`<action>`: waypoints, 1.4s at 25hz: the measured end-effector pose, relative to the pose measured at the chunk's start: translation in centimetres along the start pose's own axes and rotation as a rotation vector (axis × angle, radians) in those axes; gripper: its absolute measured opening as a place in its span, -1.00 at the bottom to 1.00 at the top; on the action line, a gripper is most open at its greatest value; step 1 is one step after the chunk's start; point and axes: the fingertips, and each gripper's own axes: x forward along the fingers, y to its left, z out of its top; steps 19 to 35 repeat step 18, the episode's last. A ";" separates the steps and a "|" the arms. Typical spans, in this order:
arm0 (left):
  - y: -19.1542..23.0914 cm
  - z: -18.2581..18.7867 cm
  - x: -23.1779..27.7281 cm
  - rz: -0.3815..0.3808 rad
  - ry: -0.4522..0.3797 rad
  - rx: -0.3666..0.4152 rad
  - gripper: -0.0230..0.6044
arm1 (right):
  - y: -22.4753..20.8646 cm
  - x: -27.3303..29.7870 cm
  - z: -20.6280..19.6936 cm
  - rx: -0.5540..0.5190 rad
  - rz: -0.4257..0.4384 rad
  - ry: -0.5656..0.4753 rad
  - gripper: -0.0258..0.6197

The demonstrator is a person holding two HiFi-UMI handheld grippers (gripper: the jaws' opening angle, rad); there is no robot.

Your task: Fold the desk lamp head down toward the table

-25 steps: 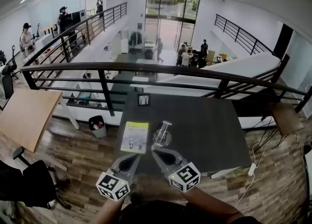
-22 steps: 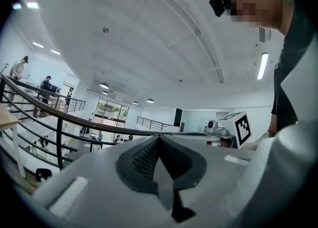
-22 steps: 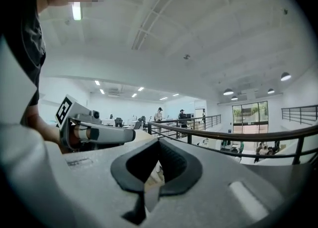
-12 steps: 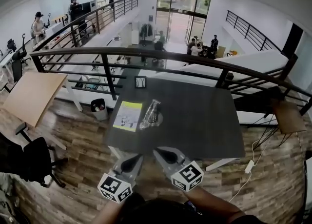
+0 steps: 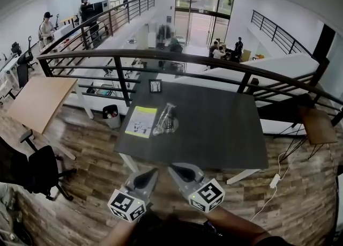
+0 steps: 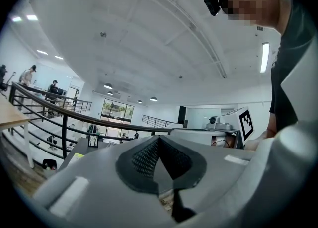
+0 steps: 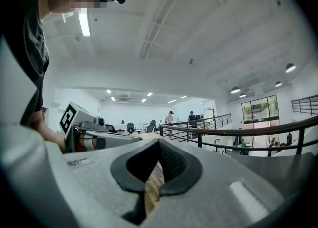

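Observation:
The desk lamp is a small silvery thing low on the dark table, left of the middle, its head leaning down over the round base. Both grippers hang over the wooden floor, short of the table's near edge and well back from the lamp. My left gripper is shut with nothing between its pads. My right gripper is shut and empty as well. In both gripper views only the closed jaws and the room show; the lamp is hidden.
A yellow sheet lies left of the lamp, and a small black frame stands at the table's far edge. A dark railing runs behind. A wooden desk and a black chair stand left, a bin and floor cable nearby.
Both grippers have drawn back from the table together. A second ago their tips were just short of the lamp; now the lamp and table lie well ahead of them.

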 end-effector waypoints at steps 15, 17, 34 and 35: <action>-2.2 -0.8 0.9 -0.023 -0.008 -0.009 -0.92 | 0.1 -2.4 0.2 -0.024 -0.021 -0.012 -0.92; -2.5 -0.7 1.0 -0.024 -0.008 -0.008 -0.92 | 0.0 -2.7 0.3 -0.027 -0.023 -0.014 -0.92; -2.6 -0.7 1.1 -0.024 -0.008 -0.008 -0.92 | 0.0 -2.9 0.4 -0.028 -0.024 -0.015 -0.92; -2.6 -0.7 1.1 -0.024 -0.008 -0.008 -0.92 | 0.0 -2.9 0.4 -0.028 -0.024 -0.015 -0.92</action>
